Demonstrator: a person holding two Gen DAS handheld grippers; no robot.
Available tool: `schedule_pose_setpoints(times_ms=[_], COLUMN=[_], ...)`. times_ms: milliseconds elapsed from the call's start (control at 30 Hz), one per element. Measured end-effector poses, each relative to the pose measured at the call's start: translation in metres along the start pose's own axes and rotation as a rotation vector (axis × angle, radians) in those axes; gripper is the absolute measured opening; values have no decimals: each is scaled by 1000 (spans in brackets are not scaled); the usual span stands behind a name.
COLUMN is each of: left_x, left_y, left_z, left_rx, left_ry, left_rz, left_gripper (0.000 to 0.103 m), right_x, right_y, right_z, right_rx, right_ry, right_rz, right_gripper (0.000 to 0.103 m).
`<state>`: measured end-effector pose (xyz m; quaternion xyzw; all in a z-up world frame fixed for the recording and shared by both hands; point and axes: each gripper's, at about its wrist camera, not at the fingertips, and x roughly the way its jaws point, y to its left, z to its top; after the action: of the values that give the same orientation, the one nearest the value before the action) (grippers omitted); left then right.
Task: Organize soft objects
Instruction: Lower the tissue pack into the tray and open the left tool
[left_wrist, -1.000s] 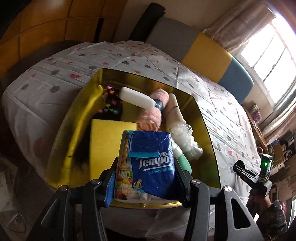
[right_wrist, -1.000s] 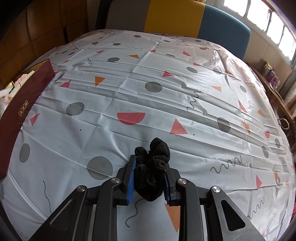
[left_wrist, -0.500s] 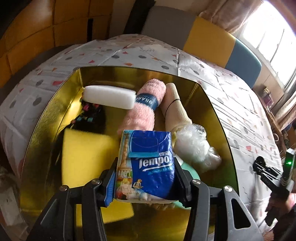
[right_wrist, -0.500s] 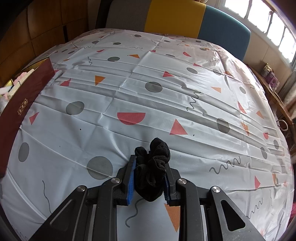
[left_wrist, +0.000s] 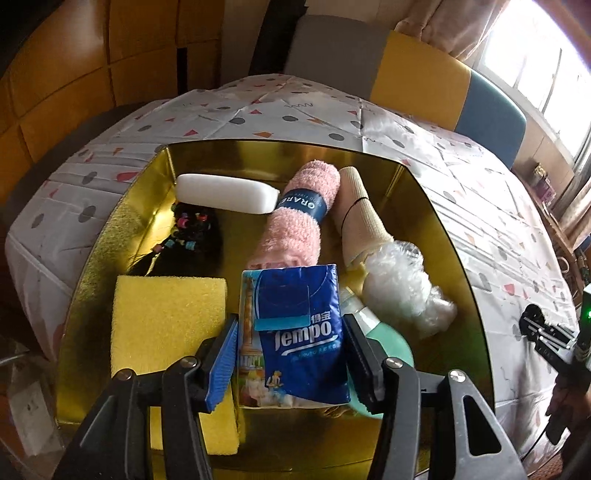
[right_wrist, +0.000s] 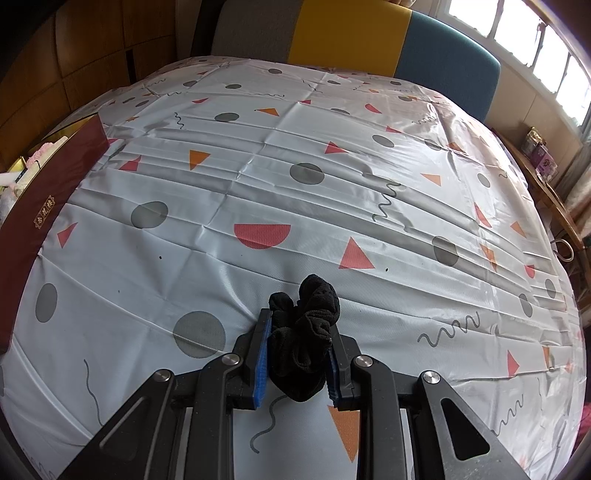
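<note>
The left gripper (left_wrist: 291, 354) is pinching a blue Tempo tissue pack (left_wrist: 295, 332) above the gold-lined box (left_wrist: 443, 229), beside a yellow sponge (left_wrist: 166, 325). The right gripper (right_wrist: 297, 354) is squeezing a black sock (right_wrist: 303, 343) over the patterned tablecloth (right_wrist: 295, 206).

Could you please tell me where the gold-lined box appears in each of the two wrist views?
Left wrist view: the gold-lined box fills the centre, seen from above, with the left hand-held gripper holding a Tempo tissue pack over it.
Right wrist view: only its dark red outer wall shows, at the left edge.
Shared landmark: the patterned tablecloth.
</note>
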<state>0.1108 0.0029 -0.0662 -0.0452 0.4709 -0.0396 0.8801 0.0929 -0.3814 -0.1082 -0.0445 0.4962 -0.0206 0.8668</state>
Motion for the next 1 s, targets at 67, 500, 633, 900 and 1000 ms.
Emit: schedule_pose_setpoints(times_ms=[67,500,633,900,1000], left_x=[-3,-28,-32,-48,-53], left_y=[1,1,0,-3,-3], left_z=[-3,-11,-14,-17,-18], left_rx=[0,26,23,31,38], left_ry=[-4,-64,-70,-110,-122], left_rz=[11,44,43,33,26], left_gripper=[54,56,56,56,56], right_x=[0,0,0,0,0], right_y=[0,0,0,-2,0], right_z=[0,0,0,-1,0], right_rx=[0,0,0,8,8], right_ry=[0,0,0,3,9], right_rz=[0,-3,-2,1,-9], right_gripper=[26,26,26,25,24])
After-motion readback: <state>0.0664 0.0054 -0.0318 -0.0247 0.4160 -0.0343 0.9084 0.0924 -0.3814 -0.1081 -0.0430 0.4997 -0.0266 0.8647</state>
